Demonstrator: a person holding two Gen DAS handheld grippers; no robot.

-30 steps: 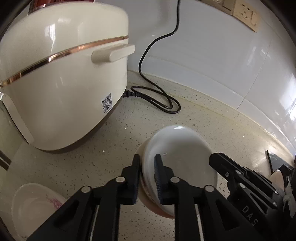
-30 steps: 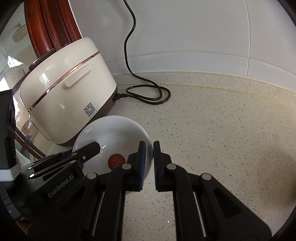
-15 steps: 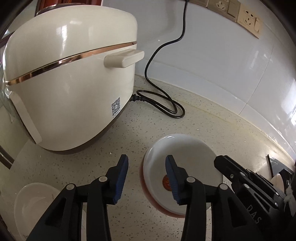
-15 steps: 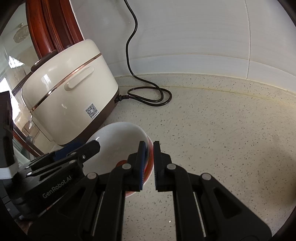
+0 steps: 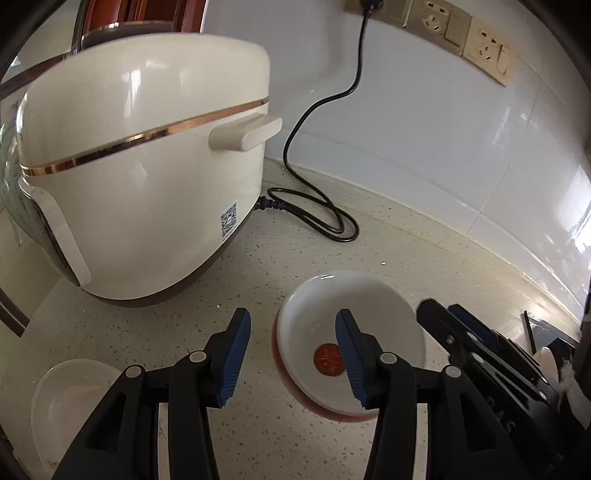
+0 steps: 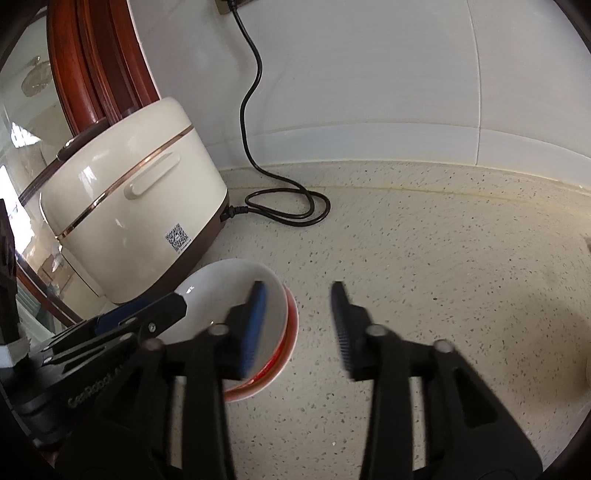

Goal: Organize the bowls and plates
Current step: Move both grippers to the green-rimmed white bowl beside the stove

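Left wrist view
left tongs (image 5: 291, 354): spread wide, nothing between them, hanging over the table
bowl (image 5: 351, 343): white inside, red-orange outside, red round stamp on the bottom; sits on the speckled table (image 5: 424, 258) just ahead of the tongs. The right-hand finger of the left tongs overlaps it in the picture; can't tell if it touches
second bowl (image 5: 70, 402): pale white one at the lower left, apart from the first, also on the table
rice cooker (image 5: 140, 173): big cream thing with a copper band and a QR sticker, stands left of the bowl, not touching it
power cord (image 5: 314, 206): black, runs from the cooker's back, loops on the table, goes up the tiled wall to the wall sockets (image 5: 458, 33)
right tongs (image 5: 476, 354): black frame poking in from the right, just beside the bowl's rim

Right wrist view
right tongs (image 6: 299, 321): wide apart too, gripping nothing, a bit blurry
bowl (image 6: 221, 295): on the table at the left; the left blue pad is in front of its rim, and the gap between the fingers is over bare table
left tongs (image 6: 140, 314): come in from the lower left, over the bowl's near side
rice cooker (image 6: 129, 206): behind the bowl, close to it
power cord (image 6: 288, 210): coiled on the table right of the cooker
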